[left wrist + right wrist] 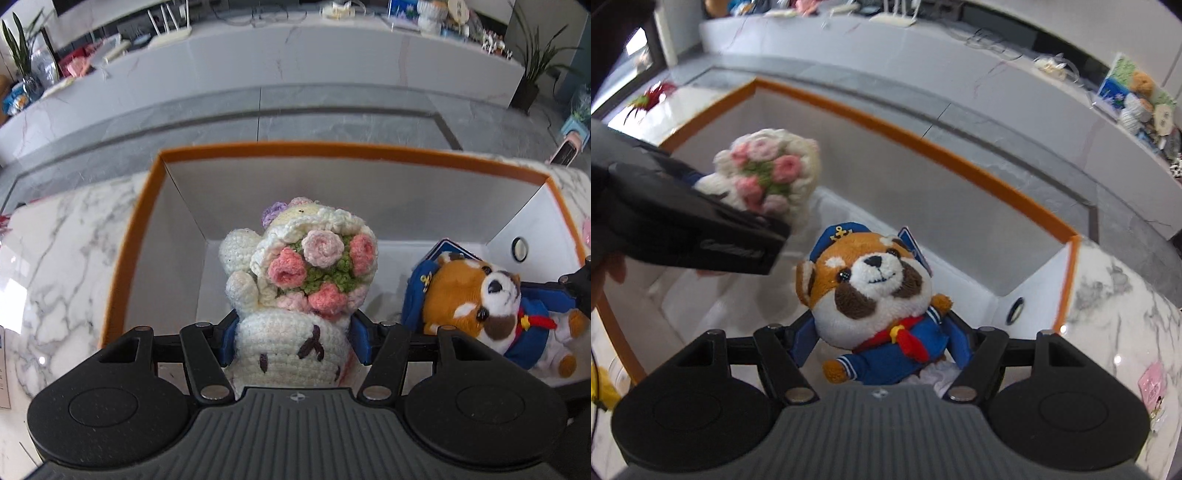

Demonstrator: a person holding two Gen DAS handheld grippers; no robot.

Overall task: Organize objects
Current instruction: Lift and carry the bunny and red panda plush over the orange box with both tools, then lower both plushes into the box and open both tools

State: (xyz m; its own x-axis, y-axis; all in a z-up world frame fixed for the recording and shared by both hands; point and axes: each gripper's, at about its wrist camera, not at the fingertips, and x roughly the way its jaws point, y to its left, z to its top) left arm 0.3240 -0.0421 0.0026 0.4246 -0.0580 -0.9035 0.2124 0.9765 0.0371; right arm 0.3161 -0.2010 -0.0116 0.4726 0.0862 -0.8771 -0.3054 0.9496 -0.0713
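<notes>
Looking along the left gripper (293,341), its blue-padded fingers (229,341) are clamped on either side of a white crocheted bunny holding a pink-and-green yarn bouquet (303,280), which sits between them over the inside of a large white box with an orange rim (332,149). To the right in that box lies a brown-and-white plush red panda in a blue sailor suit and cap (487,306), with the other gripper's dark tip at its side. The box rests on a white marble-patterned tabletop (62,251); beyond it runs grey floor and a long white marble counter (295,55) cluttered with small items, a potted plant (532,70) at its right end. From the right wrist, the right gripper (882,341) has its blue fingers (803,341) closed on the panda's blue torso (882,295), head up and facing the camera, above the box floor (979,170). The left gripper's black body (694,225) crosses the left, carrying the bunny's bouquet (768,173) above the box.
</notes>
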